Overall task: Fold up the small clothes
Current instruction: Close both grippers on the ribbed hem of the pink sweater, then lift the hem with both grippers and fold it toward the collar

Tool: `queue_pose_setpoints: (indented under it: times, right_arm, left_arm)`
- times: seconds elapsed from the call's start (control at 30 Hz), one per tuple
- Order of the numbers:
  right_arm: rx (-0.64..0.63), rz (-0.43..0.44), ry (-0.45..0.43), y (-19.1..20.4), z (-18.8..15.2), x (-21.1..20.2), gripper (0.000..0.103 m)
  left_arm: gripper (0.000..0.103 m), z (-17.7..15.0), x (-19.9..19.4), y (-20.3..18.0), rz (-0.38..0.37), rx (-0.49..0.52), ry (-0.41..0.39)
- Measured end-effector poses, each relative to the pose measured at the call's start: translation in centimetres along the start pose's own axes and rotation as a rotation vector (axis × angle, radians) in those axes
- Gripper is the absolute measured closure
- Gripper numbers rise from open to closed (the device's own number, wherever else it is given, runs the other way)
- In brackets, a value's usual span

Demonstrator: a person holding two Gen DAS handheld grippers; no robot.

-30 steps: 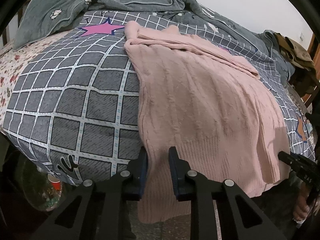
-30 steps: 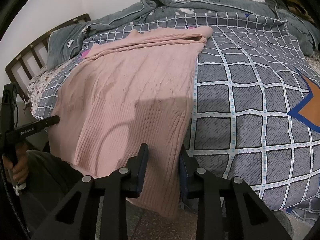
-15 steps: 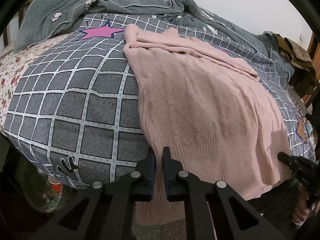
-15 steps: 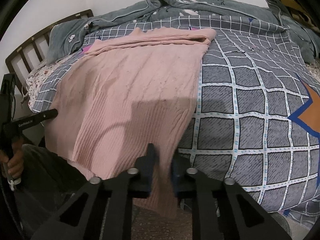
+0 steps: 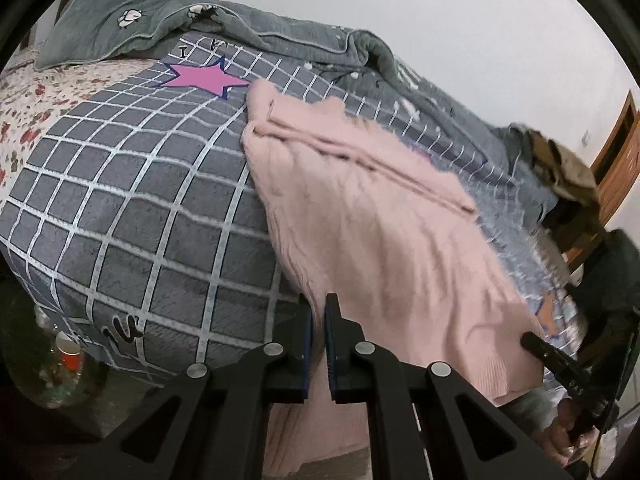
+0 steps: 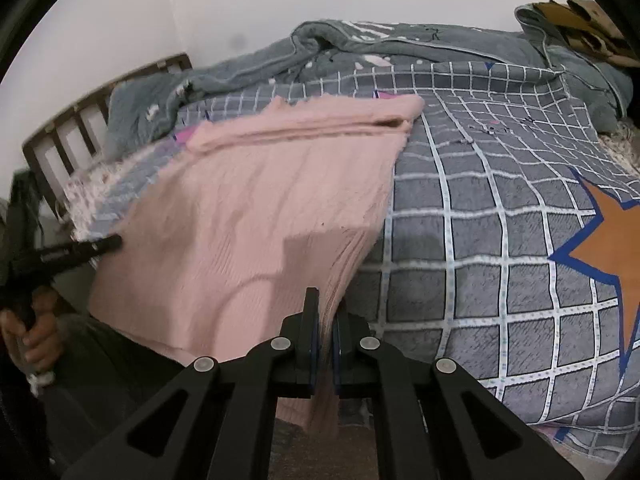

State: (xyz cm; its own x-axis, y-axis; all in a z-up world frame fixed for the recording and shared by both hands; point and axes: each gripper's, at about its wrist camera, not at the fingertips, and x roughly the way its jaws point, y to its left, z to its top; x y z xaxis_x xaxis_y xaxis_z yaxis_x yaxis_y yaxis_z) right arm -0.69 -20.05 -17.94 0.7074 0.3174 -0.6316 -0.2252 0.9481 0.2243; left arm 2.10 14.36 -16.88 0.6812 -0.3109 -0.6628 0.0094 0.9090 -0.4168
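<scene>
Two grippers were each found closed on the hem of the pink sweater (image 5: 384,240), one at either bottom corner. The left gripper (image 5: 317,312) had its jaws drawn to a narrow slit with the knit pinched between them at the garment's left hem corner. The right gripper (image 6: 325,312) was in the same condition, jaws nearly together, with the ribbed edge of the right hem corner passing between them and hanging below. From the right wrist view the left gripper's tip also showed at the sweater's far edge, held in the person's left hand (image 6: 32,336).

Ahead of both grippers the sweater lay spread over the checked bedspread (image 5: 132,208), its body running away from the fingers. The hem draped over the near edge of the bed, and the shoulders and already turned-in sleeves lay farthest off. Beyond those was a rumpled grey quilt (image 5: 280,36). The fabric nearest both sets of fingers appeared lifted and blurred.

Judgement: the step in hand was the hem-to-shoulder fold, with both corners secured. The next move would call for raising both corners together at equal height and carrying them forward over the body toward the shoulders. The span between the grippers should be kept taut so the hem lands square.
</scene>
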Motion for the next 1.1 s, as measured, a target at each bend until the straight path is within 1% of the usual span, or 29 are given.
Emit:
queue_pose_setpoints:
  times: [0.17,0.3,0.37,0.47,0.6,0.7,0.87,0.93,1.03,1.1]
  right_arm:
    - [0.077,0.101,-0.069,-0.2,3.7,-2.2,0.098]
    - [0.131,0.156,-0.121,-0.6,7.2,-2.9,0.098]
    - [0.163,0.167,-0.132,-0.9,8.7,-2.8,0.098]
    - [0.204,0.162,-0.142,-1.4,11.1,-2.1,0.098]
    - [0.245,0.196,-0.177,-2.3,14.6,-0.9,0.098]
    - [0.258,0.208,-0.195,-3.0,17.0,0.5,0.098]
    - [0.291,0.222,-0.181,-4.5,20.5,4.2,0.098]
    - [0.301,0.218,-0.168,-5.1,22.0,6.2,0.098]
    - [0.312,0.219,-0.135,-6.0,23.5,9.0,0.098]
    - [0.327,0.228,-0.091,-6.6,24.5,11.6,0.098]
  left_arm:
    - [0.096,2.9,-1.8,-1.0,-0.039,-0.015,-0.052]
    - [0.096,6.0,-2.5,-1.9,-0.045,-0.029,-0.094]
    - [0.096,7.4,-2.5,-2.3,-0.057,-0.034,-0.131]
    - [0.096,9.4,-1.6,-3.0,-0.058,-0.028,-0.173]
    - [0.096,11.8,0.3,-3.1,-0.043,-0.038,-0.189]
    - [0.096,14.1,2.3,-2.9,-0.031,-0.061,-0.188]
    - [0.096,18.0,6.2,-2.1,0.02,-0.102,-0.16]
    - [0.096,19.5,7.9,-1.7,0.045,-0.111,-0.147]
    - [0.096,21.4,10.7,-0.9,0.045,-0.13,-0.112]
    - [0.096,22.6,12.8,-0.6,0.045,-0.143,-0.077]
